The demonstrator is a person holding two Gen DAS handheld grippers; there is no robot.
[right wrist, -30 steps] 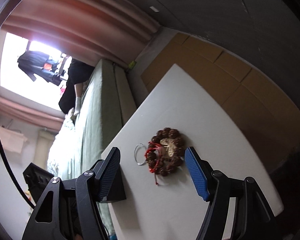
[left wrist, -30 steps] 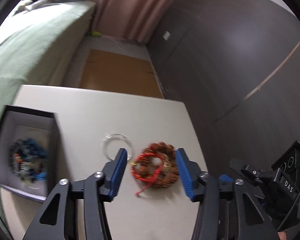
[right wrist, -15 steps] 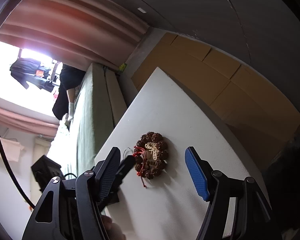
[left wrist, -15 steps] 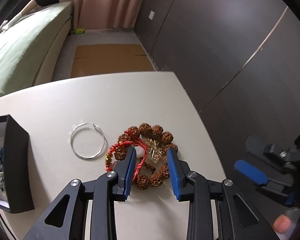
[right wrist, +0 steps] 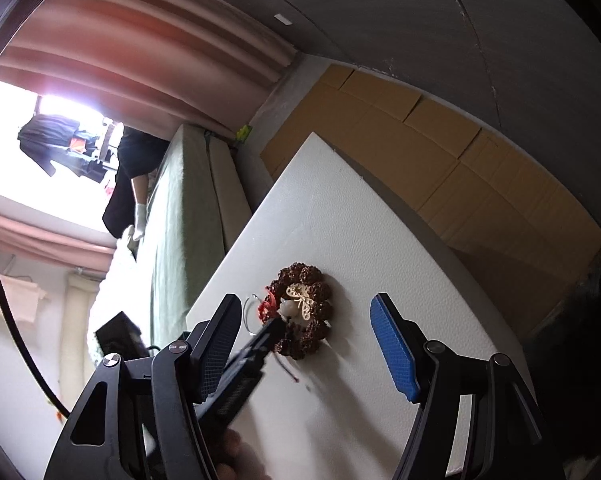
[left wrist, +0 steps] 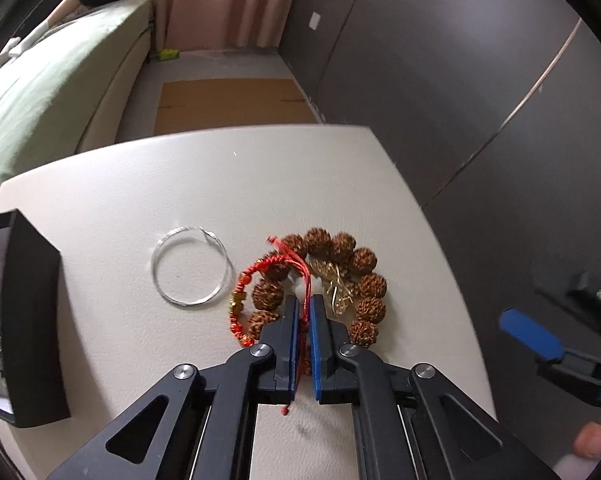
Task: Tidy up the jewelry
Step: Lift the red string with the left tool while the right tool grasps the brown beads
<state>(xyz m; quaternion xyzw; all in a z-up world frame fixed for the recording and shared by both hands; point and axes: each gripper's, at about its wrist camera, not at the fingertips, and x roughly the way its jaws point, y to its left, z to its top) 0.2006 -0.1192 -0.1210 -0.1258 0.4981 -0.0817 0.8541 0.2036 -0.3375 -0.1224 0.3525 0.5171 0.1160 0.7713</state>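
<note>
A red cord bracelet [left wrist: 256, 276] lies across a ring of brown seed beads [left wrist: 356, 268] on the white table [left wrist: 220, 184]. A gold butterfly piece [left wrist: 334, 284] sits inside the bead ring. My left gripper [left wrist: 304, 304] is shut on the red cord of the bracelet, low over the table. A thin silver hoop [left wrist: 190, 266] lies just left of the pile. My right gripper [right wrist: 304, 340] is open and empty, held above the table, with the bead ring [right wrist: 308, 316] between its fingers in its view.
A black jewelry box [left wrist: 24, 316] with beaded pieces inside stands at the table's left edge. A green bed [left wrist: 48, 84] runs along the far left. Cardboard [left wrist: 232, 104] lies on the floor beyond the table. A dark wall is at the right.
My left gripper moved in over the pile and its jaws closed from wide open onto the red cord. The right gripper stayed open above the table.
</note>
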